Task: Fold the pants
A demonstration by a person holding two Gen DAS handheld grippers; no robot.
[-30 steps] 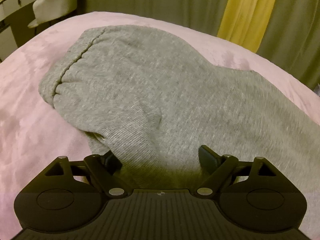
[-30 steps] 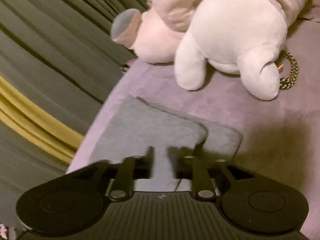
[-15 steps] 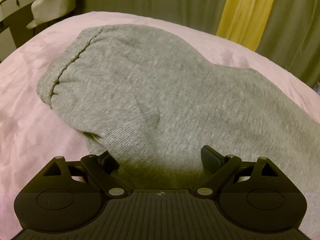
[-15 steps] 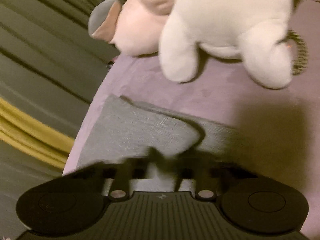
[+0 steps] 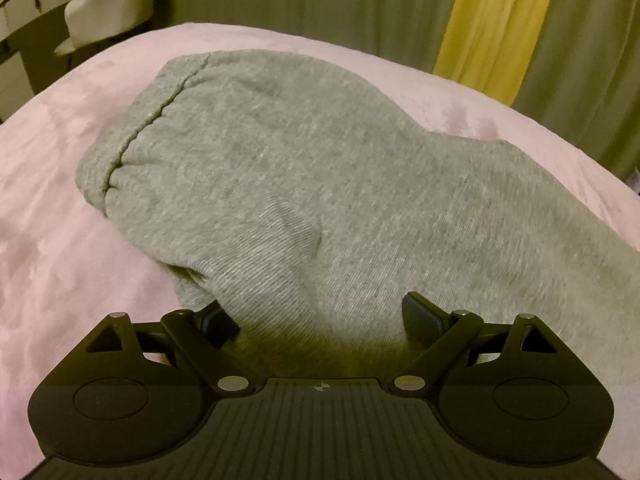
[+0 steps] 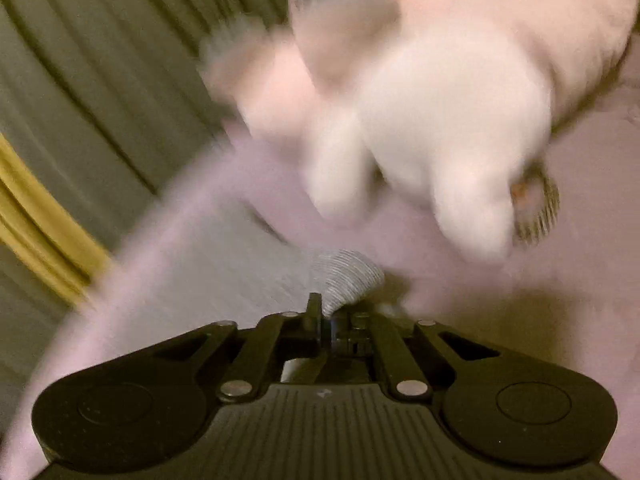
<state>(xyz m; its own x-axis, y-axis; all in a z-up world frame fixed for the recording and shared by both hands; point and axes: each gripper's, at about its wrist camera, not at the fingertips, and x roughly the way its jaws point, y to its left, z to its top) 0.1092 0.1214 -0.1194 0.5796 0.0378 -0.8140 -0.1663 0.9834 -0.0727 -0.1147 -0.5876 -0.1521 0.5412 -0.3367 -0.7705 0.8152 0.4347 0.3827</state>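
Left wrist view: barely any change from a second ago. Left gripper (image 5: 320, 316) in nearly the same spot, jaws spread wide, straddling a rounded fold of the grey pants (image 5: 304, 184) without pinching it; cloth bulging between the pads, touching or close to both. Pants spread across the pink bed (image 5: 60, 220), elastic waistband (image 5: 148, 120) puckered along a dark seam at the far left, body running off to the right. Knit heavy and soft, fine diagonal ribbing, one shallow dimple near the middle. Bedcover velvety, faintly mottled. Behind, green curtain (image 5: 300, 4) with a yellow panel (image 5: 500, 20), a pale chair (image 5: 108, 4) at the upper left.

Right wrist view: big change here. Jaws apart over the flat hem a second ago, now pressed together on a small ribbed tuft of pants cloth (image 6: 348, 276) just ahead of the right gripper (image 6: 328, 320). Heavy smear across everything else, so a fast sweep under way, probably lifting and carrying the leg end; direction hard to call in this blur. White plush toy (image 6: 440, 120) looming much larger than before, a braided ring (image 6: 540, 208) beside it.

Meaning for the task: grasp made at the leg end, fold of leg toward waistband apparently starting, left side serving as anchor at the crease.
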